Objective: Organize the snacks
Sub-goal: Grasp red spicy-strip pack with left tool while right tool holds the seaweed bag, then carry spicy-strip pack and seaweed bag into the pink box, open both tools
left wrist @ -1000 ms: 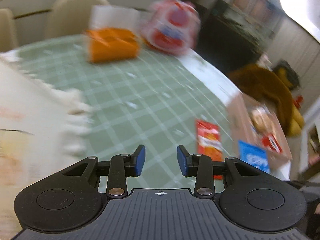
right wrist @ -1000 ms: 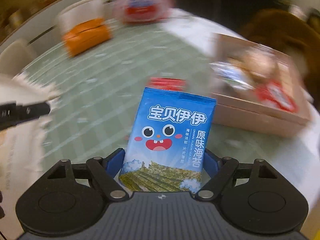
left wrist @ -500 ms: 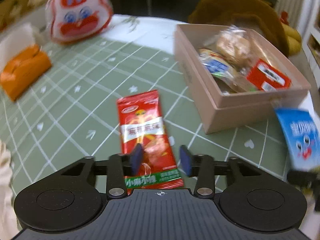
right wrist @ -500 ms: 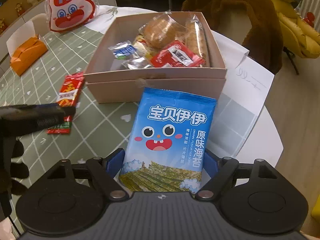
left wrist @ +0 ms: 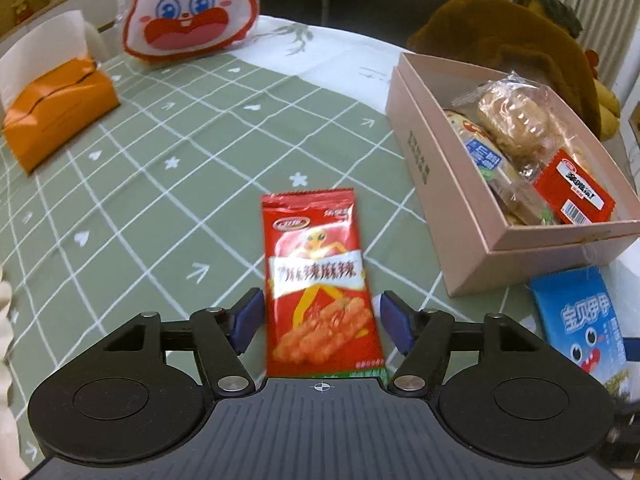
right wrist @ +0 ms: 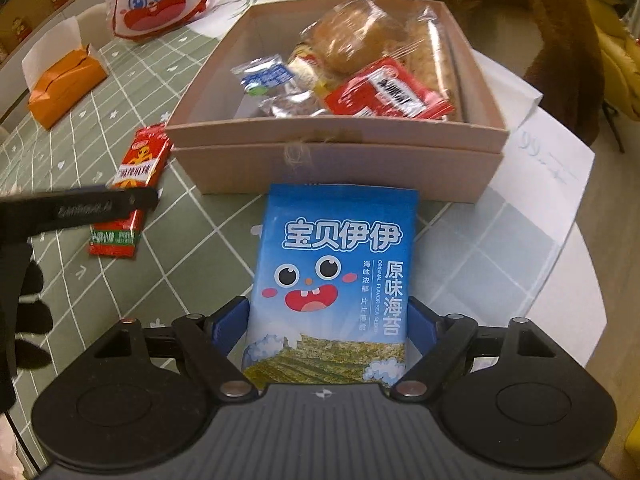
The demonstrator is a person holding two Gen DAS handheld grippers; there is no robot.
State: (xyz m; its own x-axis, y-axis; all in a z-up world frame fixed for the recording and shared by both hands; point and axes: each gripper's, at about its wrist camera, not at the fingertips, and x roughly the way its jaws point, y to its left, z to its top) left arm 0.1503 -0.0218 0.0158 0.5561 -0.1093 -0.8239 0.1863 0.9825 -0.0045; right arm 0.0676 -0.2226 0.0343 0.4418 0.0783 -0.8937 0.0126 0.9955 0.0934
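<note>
A red snack packet (left wrist: pixel 316 272) lies flat on the green checked tablecloth (left wrist: pixel 160 200). My left gripper (left wrist: pixel 320 304) stands over its near half with its jaws opening; both pads are clear of the packet's sides. In the right wrist view the same packet (right wrist: pixel 136 168) shows under the left gripper's black finger (right wrist: pixel 80 208). My right gripper (right wrist: pixel 328 308) grips a blue seaweed pack (right wrist: pixel 332 272) by its sides, and its jaws are starting to open. The pack's top edge is just in front of the pink cardboard box (right wrist: pixel 340 168), which holds several wrapped snacks. The blue pack (left wrist: pixel 580 328) also shows beside the box (left wrist: pixel 420 160).
A rabbit-shaped bag (left wrist: pixel 188 12) and an orange tissue box (left wrist: pixel 56 108) stand at the far left of the table. Behind the box is a brown furry thing (left wrist: pixel 500 36). White paper (right wrist: pixel 520 208) lies under the box's right side, near the table's round edge.
The left gripper swung right and down over the red packet, and its jaws spread wide. The right gripper carried the blue pack down to the front of the box.
</note>
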